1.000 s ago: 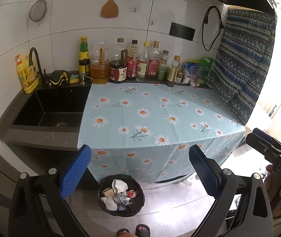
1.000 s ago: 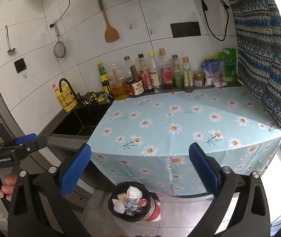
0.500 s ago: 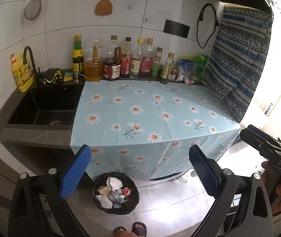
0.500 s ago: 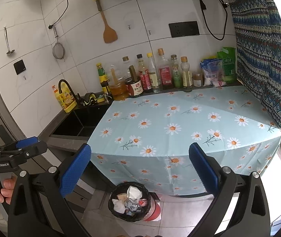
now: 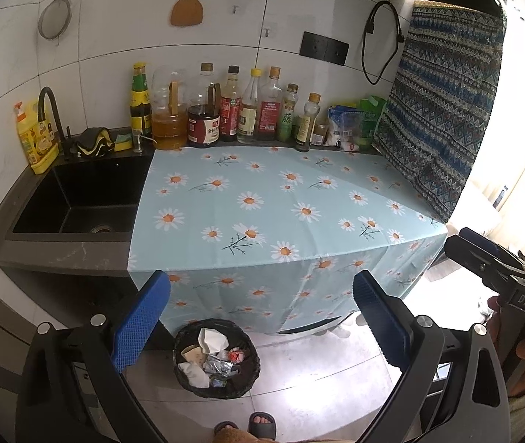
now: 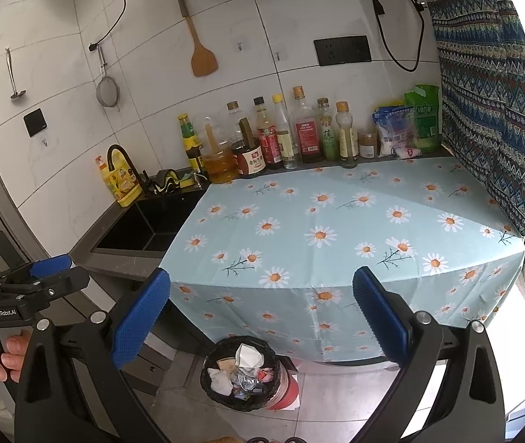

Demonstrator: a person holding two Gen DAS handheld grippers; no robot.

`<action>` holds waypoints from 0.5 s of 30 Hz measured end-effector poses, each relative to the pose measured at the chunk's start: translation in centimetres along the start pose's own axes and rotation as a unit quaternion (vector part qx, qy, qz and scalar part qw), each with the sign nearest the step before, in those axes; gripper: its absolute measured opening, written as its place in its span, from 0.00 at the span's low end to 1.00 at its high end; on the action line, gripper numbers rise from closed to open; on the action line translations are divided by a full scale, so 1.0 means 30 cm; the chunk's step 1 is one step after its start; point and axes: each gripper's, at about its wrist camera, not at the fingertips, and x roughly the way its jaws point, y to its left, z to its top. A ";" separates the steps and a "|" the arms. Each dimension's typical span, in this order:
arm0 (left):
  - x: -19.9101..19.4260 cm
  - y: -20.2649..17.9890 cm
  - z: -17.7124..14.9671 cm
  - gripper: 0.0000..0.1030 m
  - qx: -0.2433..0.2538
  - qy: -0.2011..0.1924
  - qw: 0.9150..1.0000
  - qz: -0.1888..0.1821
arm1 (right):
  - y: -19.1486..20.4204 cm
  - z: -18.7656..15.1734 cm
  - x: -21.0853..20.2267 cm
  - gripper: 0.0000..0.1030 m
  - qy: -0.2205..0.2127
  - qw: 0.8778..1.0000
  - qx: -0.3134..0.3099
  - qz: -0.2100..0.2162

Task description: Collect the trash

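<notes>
1. Grippers first: we hold the left gripper (image 5: 261,317) and the right gripper (image 6: 261,315) back from the counter, each with its jaws spread wide and nothing between the blue pads. We judge this a standing-off pose, kept high so both cameras take in the whole worktop and the floor.

2. Below and between the left jaws sits the trash bin (image 5: 218,363), on the floor just in front of the hanging edge of the daisy tablecloth (image 5: 262,206). From the right gripper it lies below, nearer the left jaw.

3. The bin holds the collected trash (image 5: 212,356): crumpled white paper, a tan scrap, foil-like wrappers and a bit of red. It looks well filled.

4. Beyond the jaws, the cloth carries no loose litter that we can see, so we judge the collecting largely done.

5. Far ahead, against the wall, stands a row of bottles (image 5: 232,110) with packets at its right end; these look like stores, not trash.

6. Left of the left jaw lies the black sink (image 5: 78,199), with nothing visible in its basin.
</notes>
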 end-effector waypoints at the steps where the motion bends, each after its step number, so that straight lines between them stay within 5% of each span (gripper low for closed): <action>1: 0.000 0.000 0.000 0.93 -0.002 0.001 1.000 0.000 | 0.001 0.000 0.002 0.95 0.000 1.000 0.000 0.000; 15: -0.004 0.020 0.000 0.93 -0.009 0.001 1.000 -0.003 | 0.012 0.006 0.016 0.95 0.000 1.000 -0.003 0.003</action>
